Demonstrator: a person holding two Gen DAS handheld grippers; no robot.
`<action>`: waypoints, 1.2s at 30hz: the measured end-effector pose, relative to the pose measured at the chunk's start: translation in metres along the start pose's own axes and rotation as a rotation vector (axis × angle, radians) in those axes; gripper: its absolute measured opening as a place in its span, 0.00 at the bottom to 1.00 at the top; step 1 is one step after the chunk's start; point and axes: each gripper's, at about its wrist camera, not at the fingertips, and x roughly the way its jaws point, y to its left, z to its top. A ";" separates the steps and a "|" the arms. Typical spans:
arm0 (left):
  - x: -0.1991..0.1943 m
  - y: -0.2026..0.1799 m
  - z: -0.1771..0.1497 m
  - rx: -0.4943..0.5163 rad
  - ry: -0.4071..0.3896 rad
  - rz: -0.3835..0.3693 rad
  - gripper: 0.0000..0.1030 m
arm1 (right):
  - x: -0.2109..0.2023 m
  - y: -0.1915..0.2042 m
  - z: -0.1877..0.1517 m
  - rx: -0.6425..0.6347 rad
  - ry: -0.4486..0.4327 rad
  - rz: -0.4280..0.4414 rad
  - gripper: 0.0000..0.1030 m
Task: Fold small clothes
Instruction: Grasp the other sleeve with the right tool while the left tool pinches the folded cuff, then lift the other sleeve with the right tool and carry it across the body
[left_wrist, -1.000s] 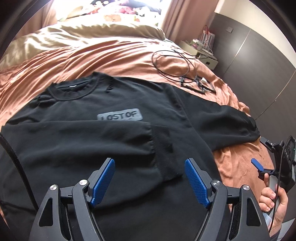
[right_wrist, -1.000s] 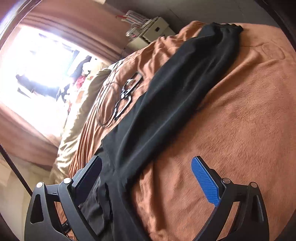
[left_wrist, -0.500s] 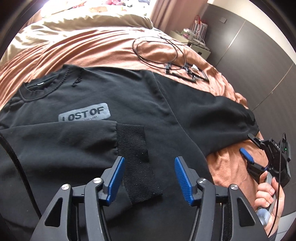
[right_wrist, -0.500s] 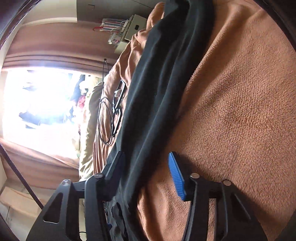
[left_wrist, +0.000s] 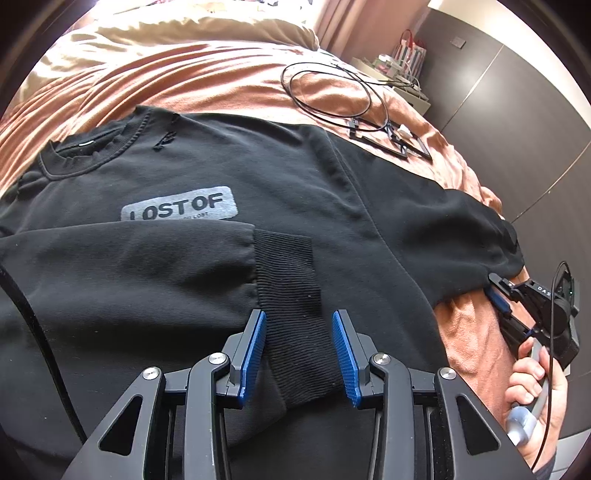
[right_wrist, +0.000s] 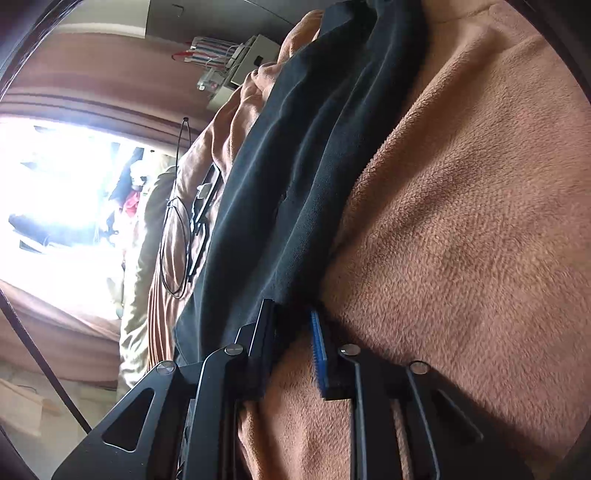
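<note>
A black sweatshirt (left_wrist: 288, 184) with a grey "LOST OF" patch (left_wrist: 179, 208) lies face up on the bed. Its left sleeve is folded across the chest, with the ribbed cuff (left_wrist: 291, 295) between the blue pads of my left gripper (left_wrist: 299, 350), which is partly closed around the cuff but apart from it. The right sleeve (left_wrist: 461, 236) stretches out to the right. My right gripper (right_wrist: 291, 336) is nearly shut on the lower edge of that sleeve (right_wrist: 314, 166); it also shows in the left wrist view (left_wrist: 517, 306), held by a hand.
The bed has a salmon fleece blanket (right_wrist: 461, 221). A coiled black cable (left_wrist: 328, 88) and flat black frames (left_wrist: 391, 140) lie on it beyond the sweatshirt. A beige pillow (left_wrist: 184, 29) is at the head, a nightstand (left_wrist: 402, 70) and dark wardrobe doors (left_wrist: 517, 110) at the right.
My left gripper moved forward over the folded cuff and its jaws narrowed. My right gripper dropped to the right sleeve's edge and closed from wide open onto the fabric.
</note>
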 end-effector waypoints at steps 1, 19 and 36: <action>0.000 0.001 0.001 -0.005 -0.001 -0.002 0.39 | 0.001 0.003 -0.005 0.000 0.001 -0.012 0.16; 0.007 0.013 -0.003 -0.037 0.032 0.008 0.39 | 0.015 0.009 0.001 -0.121 -0.004 0.012 0.12; 0.008 0.013 0.000 -0.057 0.040 -0.008 0.38 | -0.033 0.082 -0.034 -0.256 0.015 0.216 0.01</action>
